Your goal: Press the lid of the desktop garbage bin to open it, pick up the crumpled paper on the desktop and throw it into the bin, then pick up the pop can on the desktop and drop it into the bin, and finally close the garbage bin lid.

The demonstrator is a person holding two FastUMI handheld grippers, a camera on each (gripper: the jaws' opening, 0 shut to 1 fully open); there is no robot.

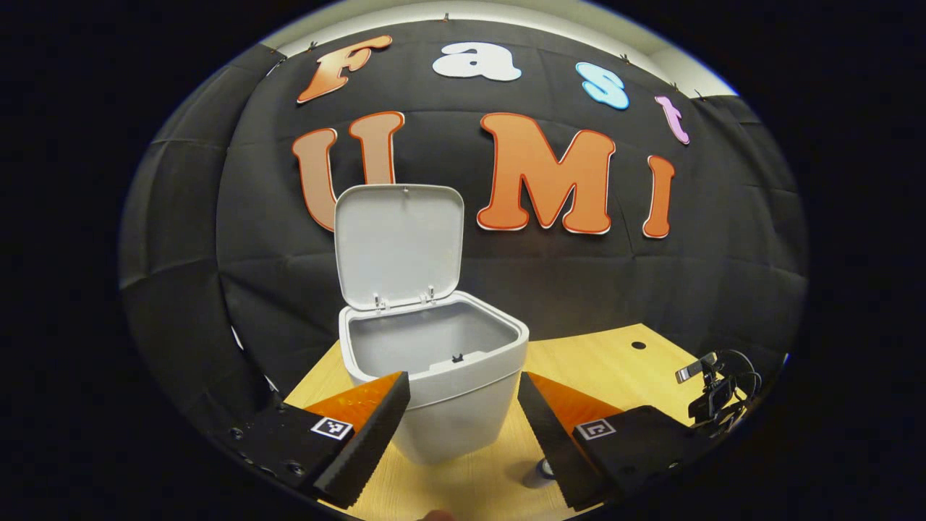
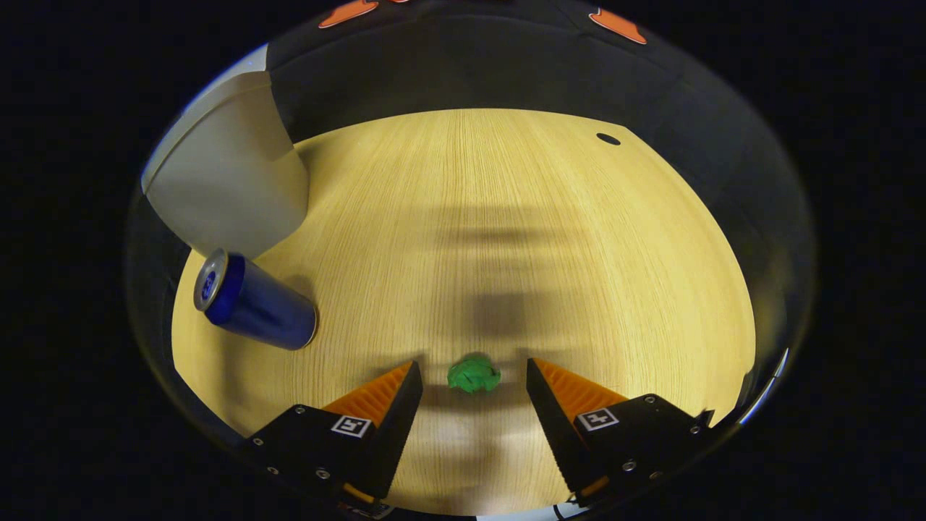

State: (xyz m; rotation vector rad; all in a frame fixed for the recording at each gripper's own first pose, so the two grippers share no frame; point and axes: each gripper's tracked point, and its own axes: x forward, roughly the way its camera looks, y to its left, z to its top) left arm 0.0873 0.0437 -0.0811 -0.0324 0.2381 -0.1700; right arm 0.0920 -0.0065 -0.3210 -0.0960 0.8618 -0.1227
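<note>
In the left gripper view the white garbage bin [image 1: 434, 376] stands on the wooden desk with its lid [image 1: 399, 246] swung up and upright, the inside bare. My left gripper [image 1: 463, 401] is open, its fingers either side of the bin's front wall, not touching it. In the right gripper view a small green crumpled paper [image 2: 474, 376] lies on the desk between the tips of my open right gripper [image 2: 474, 382], clear of both fingers. The blue pop can [image 2: 253, 300] stands at the left, next to the bin's side [image 2: 224, 181].
The light wooden desk [image 2: 506, 217] has a small round hole [image 2: 608, 139] near its far right corner. A black device with cables [image 1: 716, 391] sits at the desk's right edge in the left gripper view. Black cloth walls close in the back.
</note>
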